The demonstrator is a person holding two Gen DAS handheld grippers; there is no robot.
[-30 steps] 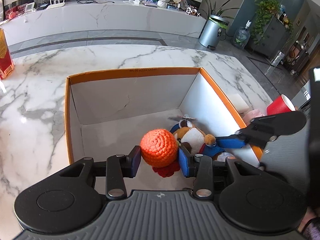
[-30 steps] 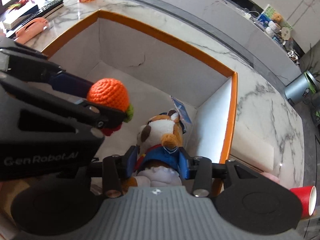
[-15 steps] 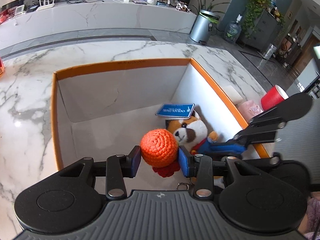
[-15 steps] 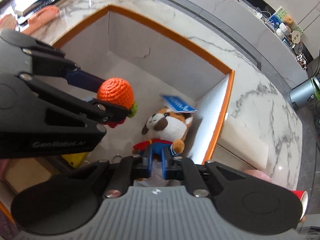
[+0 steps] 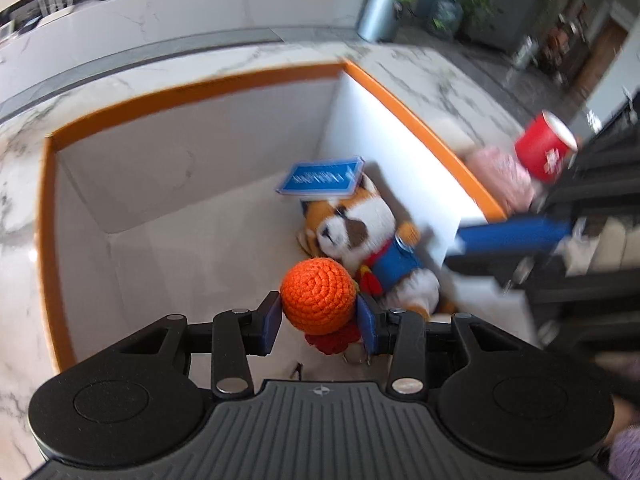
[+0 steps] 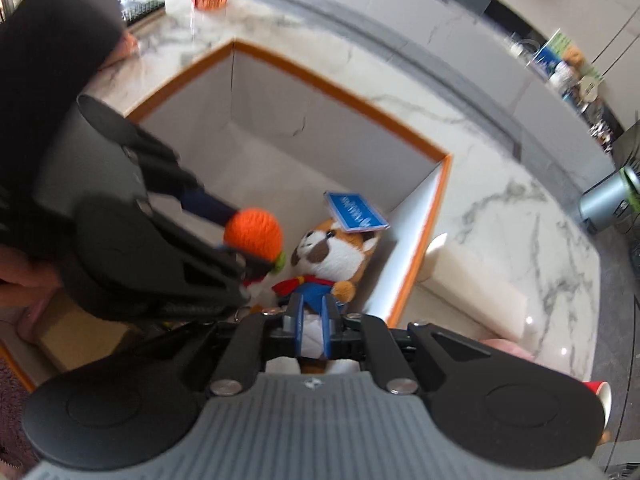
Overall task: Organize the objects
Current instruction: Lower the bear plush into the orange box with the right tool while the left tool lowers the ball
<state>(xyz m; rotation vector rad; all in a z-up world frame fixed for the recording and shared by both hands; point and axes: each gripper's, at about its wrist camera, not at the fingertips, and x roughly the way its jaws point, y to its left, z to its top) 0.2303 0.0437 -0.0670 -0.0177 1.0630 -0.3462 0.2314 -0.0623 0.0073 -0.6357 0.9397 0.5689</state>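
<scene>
Crocheted orange toy (image 5: 318,295) is sitting lower centre in the left wrist view, the left gripper (image 5: 319,316) squeezing its soft, light, springy middle over the box (image 5: 192,90). In the right wrist view, the right gripper (image 6: 312,330), lower centre, is looking nearly closed above the plush dog (image 6: 332,258); whether it is pinching fabric, I cannot tell

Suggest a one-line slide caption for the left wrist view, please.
Left gripper holds an orange ball above the box, beside a plush fox.
</scene>
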